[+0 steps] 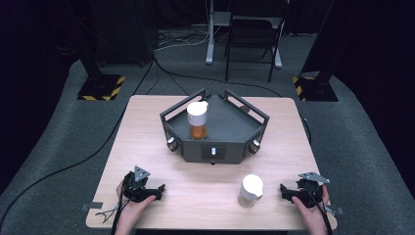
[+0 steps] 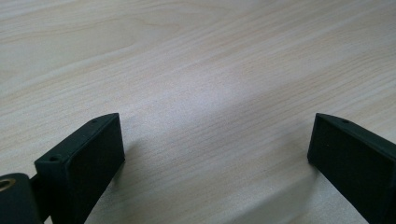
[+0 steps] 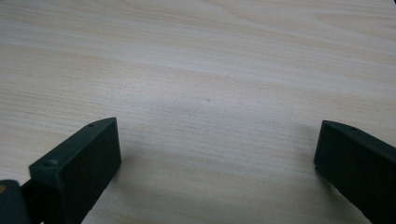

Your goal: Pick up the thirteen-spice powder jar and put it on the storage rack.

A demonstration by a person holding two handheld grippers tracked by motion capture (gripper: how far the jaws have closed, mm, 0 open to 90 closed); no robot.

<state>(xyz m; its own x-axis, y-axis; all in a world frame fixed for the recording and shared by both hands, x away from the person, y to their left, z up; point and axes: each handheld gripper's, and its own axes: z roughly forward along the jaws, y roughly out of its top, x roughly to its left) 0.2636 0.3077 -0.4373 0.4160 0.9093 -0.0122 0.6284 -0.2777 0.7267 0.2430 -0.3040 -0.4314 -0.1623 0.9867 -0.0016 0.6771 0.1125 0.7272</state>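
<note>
Both claws rest spread on pale wood table, dark room behind.

On the table, bare wood lay open between the left tongs at seven o'clock and the white-capped jar at five o'clock. That jar stood just beside the right tongs, blocking a straight sweep leftward. At twelve o'clock the dark railed tray with its amber bottle barred the middle; both side margins stayed free.
</note>
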